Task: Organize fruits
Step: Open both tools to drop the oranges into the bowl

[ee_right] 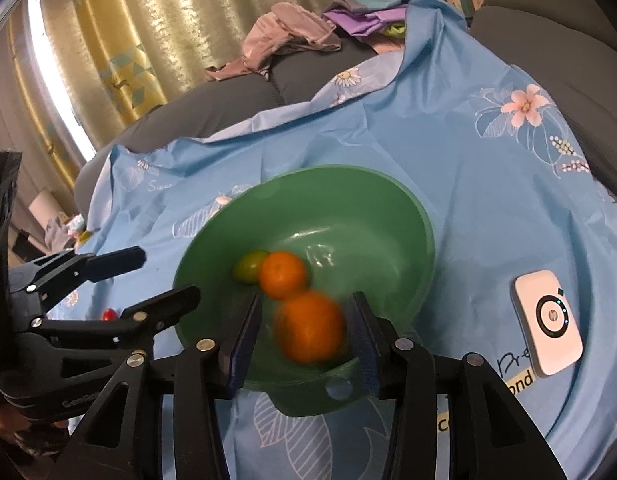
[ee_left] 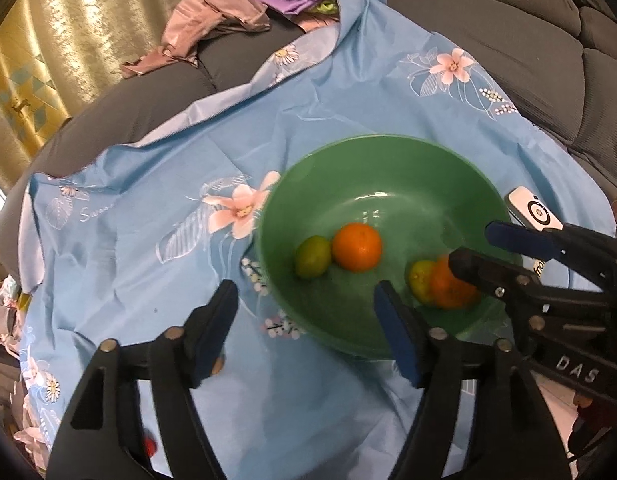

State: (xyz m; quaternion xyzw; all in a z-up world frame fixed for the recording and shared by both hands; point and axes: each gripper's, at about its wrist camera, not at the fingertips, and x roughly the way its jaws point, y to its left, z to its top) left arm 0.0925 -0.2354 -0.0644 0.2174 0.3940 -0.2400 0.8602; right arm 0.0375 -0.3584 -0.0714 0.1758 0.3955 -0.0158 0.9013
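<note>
A green bowl (ee_left: 388,168) sits on a blue floral cloth (ee_left: 148,208). It holds an orange (ee_left: 356,246) beside a green lime (ee_left: 312,256), plus a second orange (ee_left: 452,288) and a second lime (ee_left: 420,280) nearer the right side. My left gripper (ee_left: 304,320) is open and empty over the bowl's near-left rim. My right gripper (ee_right: 304,332) is open over the bowl (ee_right: 388,200); a blurred orange (ee_right: 310,328) lies between its fingers, apart from both pads. The other orange (ee_right: 282,274) and a lime (ee_right: 250,266) lie behind it.
A white device (ee_right: 546,328) lies on the cloth right of the bowl. A small red object (ee_right: 108,314) lies left of it. Crumpled clothes (ee_left: 212,24) sit on the grey sofa (ee_left: 508,40) behind, with curtains at the left.
</note>
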